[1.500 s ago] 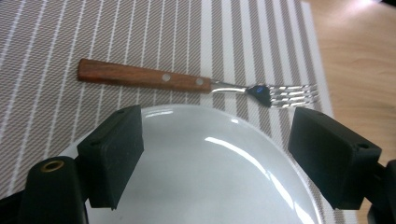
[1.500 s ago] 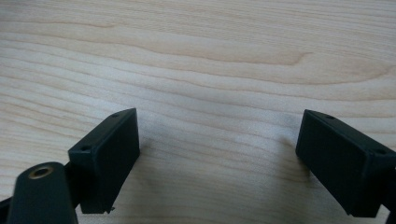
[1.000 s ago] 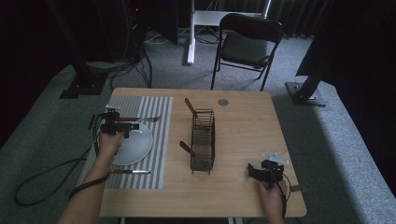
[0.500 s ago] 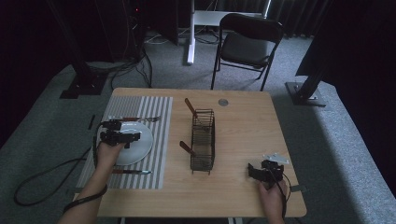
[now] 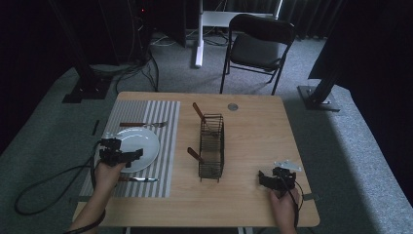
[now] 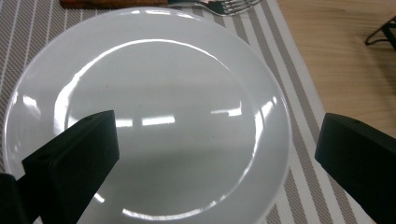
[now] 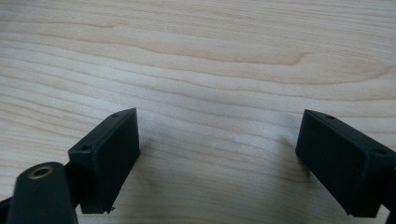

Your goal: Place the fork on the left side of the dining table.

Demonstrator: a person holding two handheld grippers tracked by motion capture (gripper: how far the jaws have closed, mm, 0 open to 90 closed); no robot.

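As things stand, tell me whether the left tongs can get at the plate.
Probably yes. The left tongs hang open right over the white plate, jaws spread above its face, and nothing lies on it or between them.

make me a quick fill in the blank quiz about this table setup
1. The white plate sits on a ____ placemat.
2. The left gripper hovers over the plate with its jaws ____.
3. Beyond the plate, on the far side from the person, lies a ____ with a wooden handle.
4. The right gripper has bare ____ tabletop between its open jaws.

Missing words: striped; open; fork; wooden
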